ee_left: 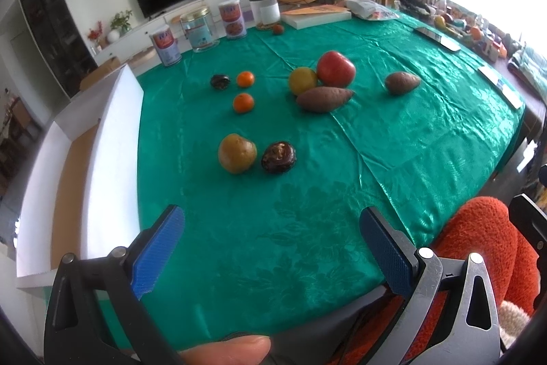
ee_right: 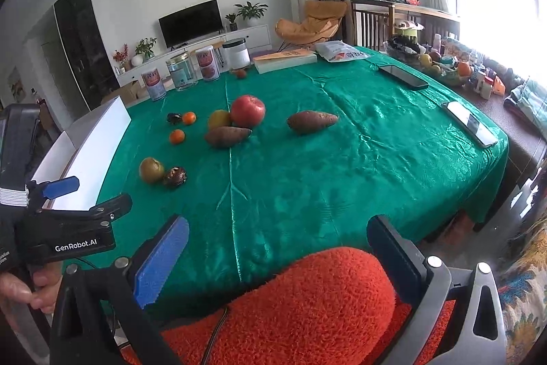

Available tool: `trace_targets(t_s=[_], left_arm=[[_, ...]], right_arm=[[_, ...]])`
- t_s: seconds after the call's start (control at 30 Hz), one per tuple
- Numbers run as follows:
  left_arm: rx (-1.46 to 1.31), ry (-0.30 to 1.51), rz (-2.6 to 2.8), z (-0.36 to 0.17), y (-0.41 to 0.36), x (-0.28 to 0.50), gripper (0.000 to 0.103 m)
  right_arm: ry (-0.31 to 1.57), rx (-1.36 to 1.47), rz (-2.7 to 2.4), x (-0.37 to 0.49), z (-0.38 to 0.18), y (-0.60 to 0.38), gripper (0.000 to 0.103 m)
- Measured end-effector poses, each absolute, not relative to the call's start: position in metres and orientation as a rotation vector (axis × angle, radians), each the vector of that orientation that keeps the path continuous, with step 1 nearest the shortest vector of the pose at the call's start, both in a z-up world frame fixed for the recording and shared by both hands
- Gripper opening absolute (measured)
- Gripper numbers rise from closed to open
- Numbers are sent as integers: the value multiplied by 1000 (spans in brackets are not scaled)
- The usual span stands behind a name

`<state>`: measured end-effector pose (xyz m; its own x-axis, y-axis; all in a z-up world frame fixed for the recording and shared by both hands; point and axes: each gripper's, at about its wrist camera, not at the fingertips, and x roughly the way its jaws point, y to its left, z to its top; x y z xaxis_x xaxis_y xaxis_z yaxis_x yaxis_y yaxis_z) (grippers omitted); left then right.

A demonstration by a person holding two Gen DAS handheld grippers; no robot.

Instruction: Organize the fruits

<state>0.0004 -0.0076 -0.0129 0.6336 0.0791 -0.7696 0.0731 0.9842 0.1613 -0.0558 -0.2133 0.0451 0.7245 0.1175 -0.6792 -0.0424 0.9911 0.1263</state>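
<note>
Holding both grippers low at the near edge of the counter (ee_left: 427,139), you have each pair of blue-padded fingers spread wide apart, gripping nothing. Your left gripper (ee_left: 273,248) points across the green cloth toward the fruit; your right gripper (ee_right: 277,252) hovers above an orange fuzzy sleeve (ee_right: 307,307). In the right wrist view, the left gripper also appears at the left edge, held by your hand (ee_right: 20,291). Nearest to you lie a brownish-yellow pear (ee_left: 237,153) and, just beside it on its right, a dark mangosteen (ee_left: 278,157). Farther back sit two tangerines (ee_left: 243,102), one behind the other, with a second dark fruit (ee_left: 219,81) just left of the rear one. Right of these, an apple (ee_left: 335,69), a yellow fruit (ee_left: 303,80) and a sweet potato (ee_left: 324,99) cluster in contact. A second sweet potato (ee_left: 402,82) lies apart to their right. An open white box (ee_left: 112,139) stands along the counter's left edge. Cans and a jar (ee_left: 264,8) line the far edge, beside a flat white book (ee_left: 316,15).
</note>
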Motion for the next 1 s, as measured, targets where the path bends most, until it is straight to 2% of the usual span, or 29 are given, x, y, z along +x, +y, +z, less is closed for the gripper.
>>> trace_targets(t_s=[0.37,0.5,0.6,0.67,0.73,0.83,1.0], left_arm=[[201,893,4,-16,-9,1,102],[193,886,13,-13,-6,2,102],[177,886,15,-12,-5,3,102],[169,888,12,-13,-6,3,102],[162,894,5,-14,-7,3,102],[129,922,-18,-18,-1,5,102],[13,968,-50,-37,23,13,102]], right_arm=[[764,8,97,-52,54,-214,103],[723,-302,53,-51,123,-250,103],[707,-797,-284,-47,177,-271,103],[710,-984,-452,-42,193,-281,103],[729,-900,-381,-39,202,-283,103],[757,-523,-38,-38,184,-272,103],[772,-37,221,-29,76,-236,103]])
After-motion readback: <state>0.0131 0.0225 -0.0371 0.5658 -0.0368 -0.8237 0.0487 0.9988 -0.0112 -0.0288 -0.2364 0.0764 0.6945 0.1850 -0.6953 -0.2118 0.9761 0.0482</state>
